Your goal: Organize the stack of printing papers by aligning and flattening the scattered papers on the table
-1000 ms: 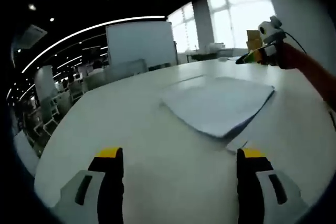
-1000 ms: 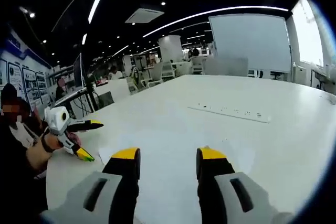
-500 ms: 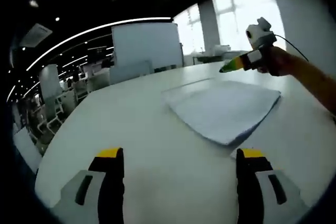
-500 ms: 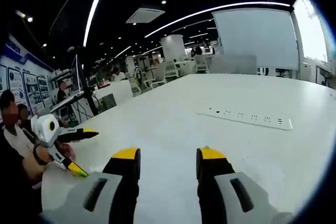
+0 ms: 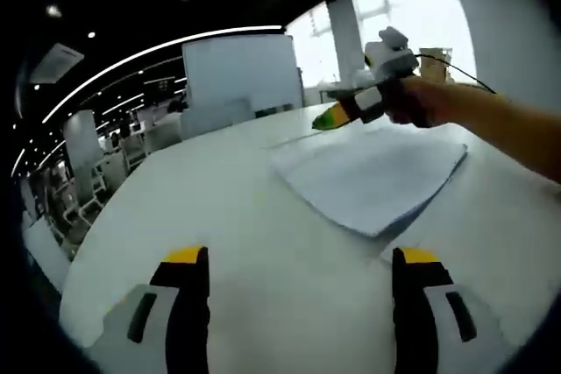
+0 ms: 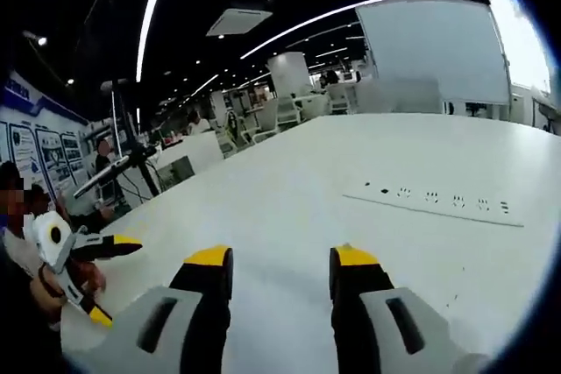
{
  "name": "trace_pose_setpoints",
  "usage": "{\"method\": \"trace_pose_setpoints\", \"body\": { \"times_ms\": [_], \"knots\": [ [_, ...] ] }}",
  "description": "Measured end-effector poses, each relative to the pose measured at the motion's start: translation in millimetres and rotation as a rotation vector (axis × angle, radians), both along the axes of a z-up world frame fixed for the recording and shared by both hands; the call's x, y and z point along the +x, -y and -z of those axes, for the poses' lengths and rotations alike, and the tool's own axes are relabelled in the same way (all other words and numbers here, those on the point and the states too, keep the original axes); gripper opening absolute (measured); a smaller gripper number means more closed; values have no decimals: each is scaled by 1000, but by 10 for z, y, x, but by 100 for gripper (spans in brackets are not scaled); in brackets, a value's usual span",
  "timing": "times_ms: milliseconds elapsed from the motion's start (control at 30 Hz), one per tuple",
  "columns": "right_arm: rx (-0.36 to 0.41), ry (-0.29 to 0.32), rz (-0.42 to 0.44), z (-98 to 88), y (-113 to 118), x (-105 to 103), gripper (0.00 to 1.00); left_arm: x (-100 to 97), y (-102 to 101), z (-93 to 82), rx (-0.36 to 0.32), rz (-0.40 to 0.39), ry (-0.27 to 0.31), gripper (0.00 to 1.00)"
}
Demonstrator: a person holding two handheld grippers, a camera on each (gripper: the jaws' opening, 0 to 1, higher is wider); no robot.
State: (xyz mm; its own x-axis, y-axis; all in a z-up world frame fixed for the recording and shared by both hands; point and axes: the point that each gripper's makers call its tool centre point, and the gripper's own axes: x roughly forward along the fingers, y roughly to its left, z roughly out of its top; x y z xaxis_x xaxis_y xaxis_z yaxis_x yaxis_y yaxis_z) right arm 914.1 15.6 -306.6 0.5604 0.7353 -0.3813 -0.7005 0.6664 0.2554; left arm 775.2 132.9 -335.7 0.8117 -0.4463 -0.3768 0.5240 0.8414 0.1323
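A stack of white printing papers (image 5: pixel 372 172) lies skewed on the white table (image 5: pixel 210 208), ahead and right of my left gripper (image 5: pixel 300 260). That gripper hovers low over bare table, open, nothing between its jaws. A loose sheet corner (image 5: pixel 393 249) pokes out by its right jaw. My right gripper (image 5: pixel 349 111), held by a hand (image 5: pixel 429 101), hangs over the stack's far edge. In the right gripper view my right gripper (image 6: pixel 279 260) stands open over bare table (image 6: pixel 289 181). The left gripper (image 6: pixel 74 260) shows far left with its jaws spread.
A white power strip (image 6: pixel 438 203) lies on the table ahead and right of the right gripper. A whiteboard (image 5: pixel 237 67) and chairs (image 5: pixel 206 116) stand beyond the table's far edge. People sit at the left of the right gripper view.
In the left gripper view the right gripper has moved left, from the stack's far right corner to over its far edge. Both grippers stay open. The papers have not moved.
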Motion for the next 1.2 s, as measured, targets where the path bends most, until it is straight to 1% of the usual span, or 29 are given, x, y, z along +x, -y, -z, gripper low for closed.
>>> {"method": "trace_pose_setpoints", "body": {
  "times_ms": [67, 100, 233, 433, 500, 600, 933, 967, 1200],
  "knots": [
    [-14, -1, -8, 46, -28, 42, 42, 3, -2, 2, -1, 1, -2, 88],
    [-25, -10, -15, 82, -78, -2, 43, 6, -5, 2, -2, 1, -3, 88],
    [-61, -36, -49, 194, -150, -25, 45, 15, -9, 2, -4, 2, -2, 88],
    [-70, -46, -71, 220, -180, -17, 45, 16, -8, 0, -3, 3, -1, 88],
    [-72, -60, -85, 245, -200, 32, 45, 13, -1, 2, -8, 5, -2, 88],
    [-96, -82, -107, 307, -208, -2, 45, 10, 8, 3, -12, 9, 0, 88],
    [-107, -102, -136, 342, -225, -106, 44, 5, 27, 10, -22, 11, 1, 87],
    [-108, -105, -138, 345, -217, -50, 44, 6, 29, 10, -22, 11, 2, 87],
    [-111, -114, -151, 350, -208, 15, 44, 17, 37, 10, -26, 7, 7, 88]
  ]
}}
